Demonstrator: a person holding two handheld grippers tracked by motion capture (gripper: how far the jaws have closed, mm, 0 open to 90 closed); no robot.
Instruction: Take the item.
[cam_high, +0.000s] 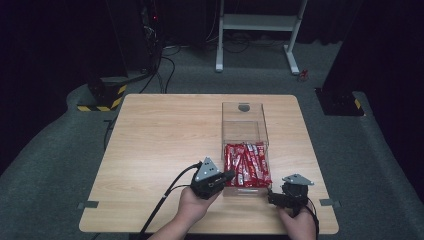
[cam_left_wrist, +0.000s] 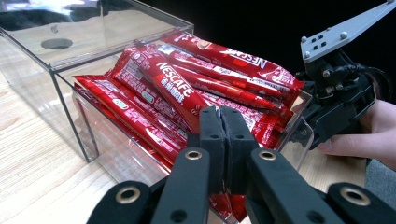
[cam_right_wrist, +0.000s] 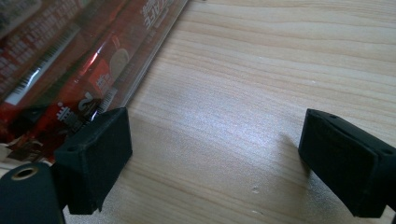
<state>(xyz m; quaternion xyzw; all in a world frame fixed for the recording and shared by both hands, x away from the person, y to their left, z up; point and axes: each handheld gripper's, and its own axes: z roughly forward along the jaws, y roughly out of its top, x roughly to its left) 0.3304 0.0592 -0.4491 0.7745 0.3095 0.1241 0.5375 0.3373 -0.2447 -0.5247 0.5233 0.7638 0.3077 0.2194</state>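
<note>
Nescafé sachets (cam_left_wrist: 173, 88): red sticks, white "NESCAFE" lettering, heaped in clear acrylic box (cam_high: 244, 131) on wooden surface (cam_high: 160, 140). Left claw (cam_left_wrist: 223, 116): pressed together on one sachet's end at box's near edge. Right claw (cam_right_wrist: 215, 154): spread, empty, beside box wall.

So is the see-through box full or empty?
Partly full. Red coffee sticks pile up in the near end of the clear box; its far end, under the lid, looks empty.

Dark surroundings, lit table (cam_high: 165, 130), glare on wood, soft close-up blur at tongs.
</note>
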